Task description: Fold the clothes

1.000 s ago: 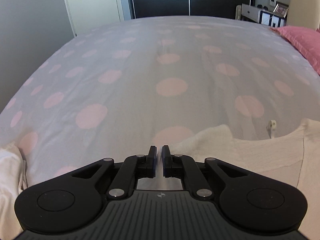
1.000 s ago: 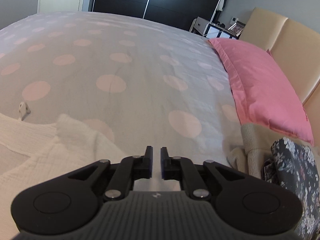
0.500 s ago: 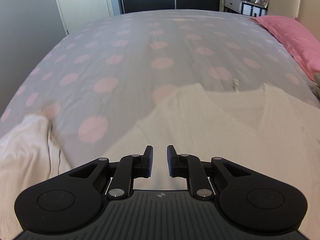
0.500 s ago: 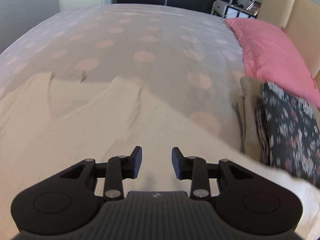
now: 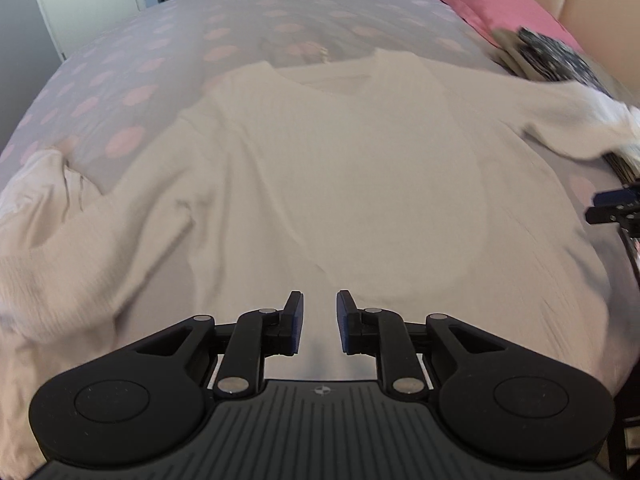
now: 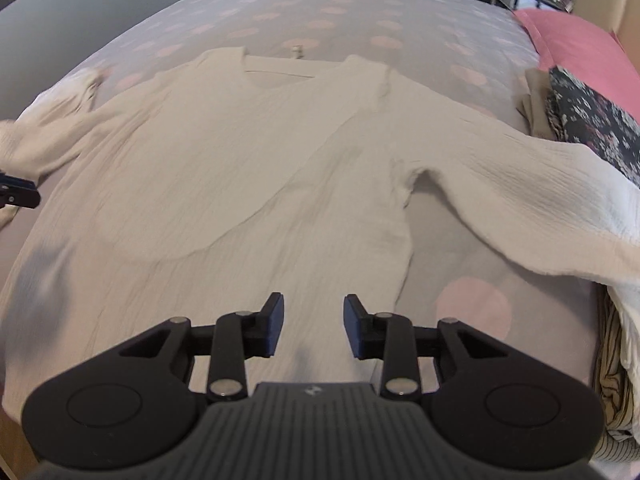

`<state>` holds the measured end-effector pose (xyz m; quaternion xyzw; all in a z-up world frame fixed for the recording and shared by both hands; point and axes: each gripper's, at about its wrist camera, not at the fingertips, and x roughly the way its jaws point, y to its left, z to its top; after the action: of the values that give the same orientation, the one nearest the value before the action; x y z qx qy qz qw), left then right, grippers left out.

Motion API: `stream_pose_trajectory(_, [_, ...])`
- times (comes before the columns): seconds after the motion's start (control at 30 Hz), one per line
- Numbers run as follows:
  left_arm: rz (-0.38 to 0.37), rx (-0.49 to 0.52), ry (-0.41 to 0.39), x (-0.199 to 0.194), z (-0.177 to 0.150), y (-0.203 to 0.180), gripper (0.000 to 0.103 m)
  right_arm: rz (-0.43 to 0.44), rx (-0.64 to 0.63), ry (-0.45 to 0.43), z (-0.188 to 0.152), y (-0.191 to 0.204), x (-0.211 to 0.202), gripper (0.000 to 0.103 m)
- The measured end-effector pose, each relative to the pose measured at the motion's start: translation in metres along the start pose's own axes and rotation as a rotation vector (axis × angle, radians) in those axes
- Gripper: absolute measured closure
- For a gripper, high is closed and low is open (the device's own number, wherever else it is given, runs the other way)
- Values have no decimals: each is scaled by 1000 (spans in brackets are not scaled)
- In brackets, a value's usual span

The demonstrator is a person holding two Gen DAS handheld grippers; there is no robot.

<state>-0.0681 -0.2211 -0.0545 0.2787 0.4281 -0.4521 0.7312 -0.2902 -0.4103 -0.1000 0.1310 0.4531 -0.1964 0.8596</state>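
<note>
A cream long-sleeved top [image 5: 340, 168] lies spread flat on the bed, neckline far, hem toward me. It also shows in the right wrist view [image 6: 248, 168]. Its sleeves stretch out to both sides; the right sleeve [image 6: 532, 204] drapes over a pile of clothes. My left gripper [image 5: 319, 322] is open and empty above the lower hem. My right gripper [image 6: 314, 326] is open and empty above the hem near the top's right side. Each gripper's tip shows at the edge of the other's view.
The bedspread [image 6: 360, 20] is grey with pink dots. A pink pillow [image 6: 580, 48] lies at the far right by a beige headboard. A folded beige and dark floral pile [image 6: 580, 108] sits at the right. A striped pile [image 6: 616, 380] lies at the near right edge.
Both grippers pulled back toward the near edge of the bed, so the whole top came into view. Both opened from nearly shut to open.
</note>
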Motion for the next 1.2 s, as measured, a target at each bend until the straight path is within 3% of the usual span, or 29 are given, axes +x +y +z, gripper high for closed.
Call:
stream_pose_trajectory(0.23, [-94,92,-9,-12,-42,-71,81,72,-138,18,-44,35,-17,67])
stream_pose_trajectory(0.4, [-164,179,-48,-18,-62,-123,61,123,-261,54,-74,51,-24,67])
stream_pose_trajectory(0.57, [-228,272,-87,-17,-73,-172,56,137,-320,120,-98,57,-20,67])
stream_pose_trajectory(0.7, [-187,443,-62,-2,-85,-210,55,90,-370,161,-108,63,-10,67])
stream_pose_trajectory(0.8, [-136,486,-28,14,-88,-219,55,54,-408,193,-116,68,-3,63])
stream_pose_trajectory(0.9, [-110,452,15,29,-84,-213,65,46,-400,195,-116,65,3,57])
stream_pose_trajectory(1.0, [-128,365,56,39,-75,-197,88,39,-365,171,-110,58,6,57])
stream_pose_trajectory(1.1, [-208,253,67,40,-67,-173,96,-8,-340,124,-101,52,9,57])
stream_pose_trajectory(1.2, [-257,180,47,36,-60,-153,98,-43,-305,71,-93,47,9,58])
